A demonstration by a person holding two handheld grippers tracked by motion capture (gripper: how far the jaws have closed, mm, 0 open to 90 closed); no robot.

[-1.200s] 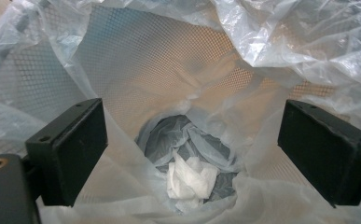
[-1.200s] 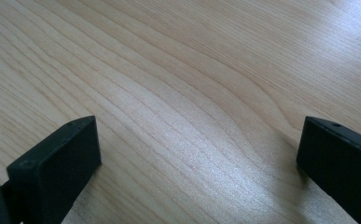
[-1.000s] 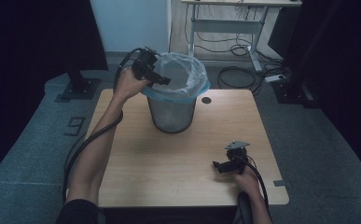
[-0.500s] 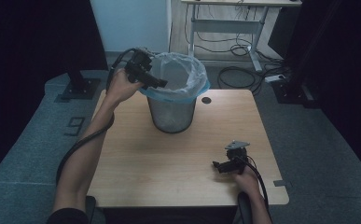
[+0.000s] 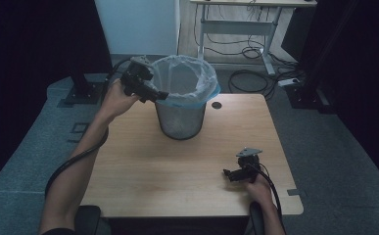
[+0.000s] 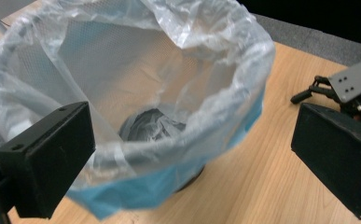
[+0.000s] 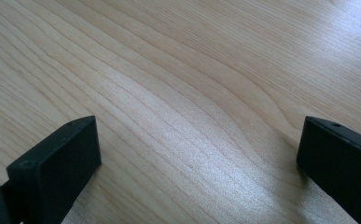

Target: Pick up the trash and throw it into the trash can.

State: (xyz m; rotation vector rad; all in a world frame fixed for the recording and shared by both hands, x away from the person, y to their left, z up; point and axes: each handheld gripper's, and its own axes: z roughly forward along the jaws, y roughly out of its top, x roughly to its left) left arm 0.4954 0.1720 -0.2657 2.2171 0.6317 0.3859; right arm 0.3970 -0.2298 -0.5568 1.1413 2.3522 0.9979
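A metal mesh bin (image 5: 181, 116) stands at the back middle of the wooden table (image 5: 143, 171). It is lined with a clear plastic bag (image 5: 187, 78) whose blue hem (image 6: 136, 193) folds over the rim. My left gripper (image 5: 157, 95) hovers at the bin's left rim, open. In the left gripper view its jaws (image 6: 192, 121) stand wide apart over the bag's mouth, with crumpled plastic at the bottom (image 6: 152, 128). My right gripper (image 5: 228, 174) rests low over the table near the front right, open, with bare wood between its jaws (image 7: 199, 128). The right gripper (image 6: 350, 88) also appears in the left gripper view.
A round cable hole (image 5: 217, 105) sits in the table behind the bin on the right. Beyond the table are a desk frame with hanging cables (image 5: 236, 29), a power strip (image 5: 294, 81) on the floor, and a black stand base (image 5: 82, 92) at the left.
My left gripper has drawn a little to the left and toward the person, away from over the bin's rim. The right gripper has stayed in place.
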